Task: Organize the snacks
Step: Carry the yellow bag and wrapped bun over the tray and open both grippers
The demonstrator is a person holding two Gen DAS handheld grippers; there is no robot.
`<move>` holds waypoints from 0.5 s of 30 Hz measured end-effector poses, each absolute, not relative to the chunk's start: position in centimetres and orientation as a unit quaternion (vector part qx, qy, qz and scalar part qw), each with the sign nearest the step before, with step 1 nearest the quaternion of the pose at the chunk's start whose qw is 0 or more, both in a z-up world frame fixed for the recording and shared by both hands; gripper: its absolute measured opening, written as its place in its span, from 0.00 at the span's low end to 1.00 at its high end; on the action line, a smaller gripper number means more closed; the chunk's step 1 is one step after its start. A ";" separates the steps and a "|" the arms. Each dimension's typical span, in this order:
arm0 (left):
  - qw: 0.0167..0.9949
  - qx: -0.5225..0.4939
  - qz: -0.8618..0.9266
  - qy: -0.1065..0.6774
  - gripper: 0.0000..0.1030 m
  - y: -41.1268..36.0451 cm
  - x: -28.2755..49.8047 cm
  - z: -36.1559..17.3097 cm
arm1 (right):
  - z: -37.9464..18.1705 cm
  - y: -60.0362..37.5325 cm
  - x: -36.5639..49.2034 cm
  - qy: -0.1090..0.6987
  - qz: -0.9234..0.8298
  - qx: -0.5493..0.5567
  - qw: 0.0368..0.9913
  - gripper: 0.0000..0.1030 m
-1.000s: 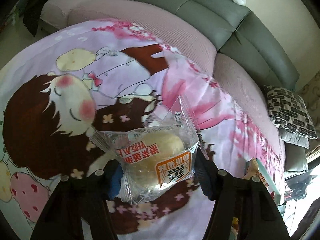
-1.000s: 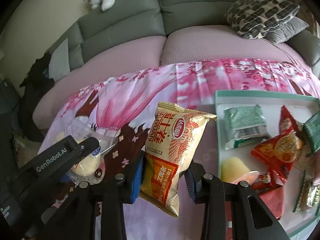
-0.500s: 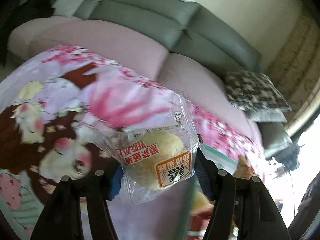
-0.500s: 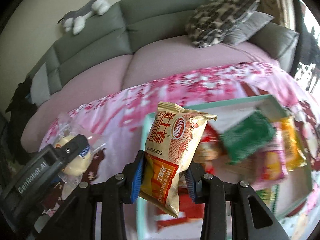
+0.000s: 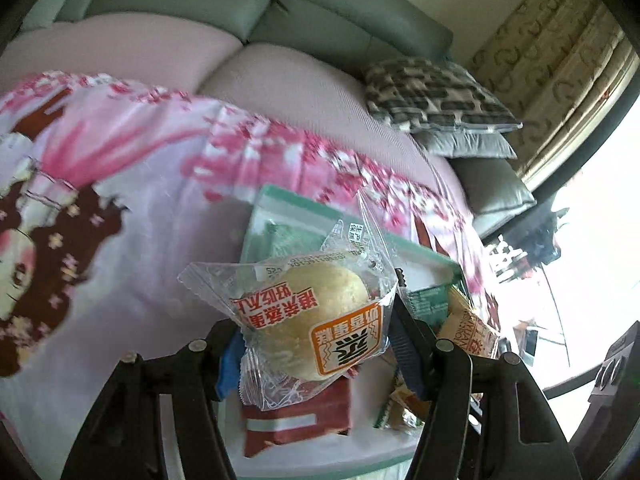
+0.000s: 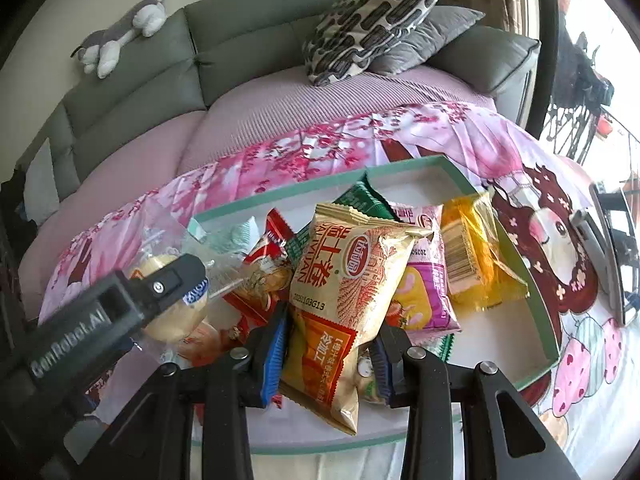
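Above the teal-rimmed tray (image 6: 536, 276), both grippers hover loaded. Left gripper (image 5: 316, 344) fingers pinch a clear-wrapped bun (image 5: 308, 320), Chinese print inverted, tray at 12 o'clock. Right gripper (image 6: 328, 356) fingers pinch a tan packet (image 6: 344, 292), long axis upright, stamped "2020103G13".
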State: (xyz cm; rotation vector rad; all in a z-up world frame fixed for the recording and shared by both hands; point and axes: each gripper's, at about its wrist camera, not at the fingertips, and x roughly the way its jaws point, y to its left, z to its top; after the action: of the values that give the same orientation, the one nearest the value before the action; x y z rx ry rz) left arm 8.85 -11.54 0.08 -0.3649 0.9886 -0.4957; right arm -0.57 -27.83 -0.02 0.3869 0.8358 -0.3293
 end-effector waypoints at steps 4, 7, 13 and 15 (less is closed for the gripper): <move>0.823 -0.190 -0.228 0.484 0.74 -11.9 9.0 -0.5 | -0.5 -28.1 -0.7 0.410 -0.159 0.186 0.879 0.41; 0.823 -0.190 -0.227 0.486 0.77 -11.8 8.9 -0.3 | -0.8 -27.9 -0.6 0.419 -0.160 0.175 0.876 0.41; 0.832 -0.182 -0.222 0.474 0.84 -10.8 8.2 0.8 | -0.9 -27.6 -1.0 0.422 -0.158 0.177 0.875 0.62; 0.837 -0.174 -0.220 0.470 0.86 -10.5 7.8 1.0 | -0.7 -27.5 -1.4 0.420 -0.159 0.175 0.876 0.64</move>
State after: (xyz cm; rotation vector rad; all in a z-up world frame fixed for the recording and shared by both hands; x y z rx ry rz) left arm 7.75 -10.49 1.04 -0.3681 0.9950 -0.4661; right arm -1.37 -27.47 -0.73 0.3659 0.8769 -0.3323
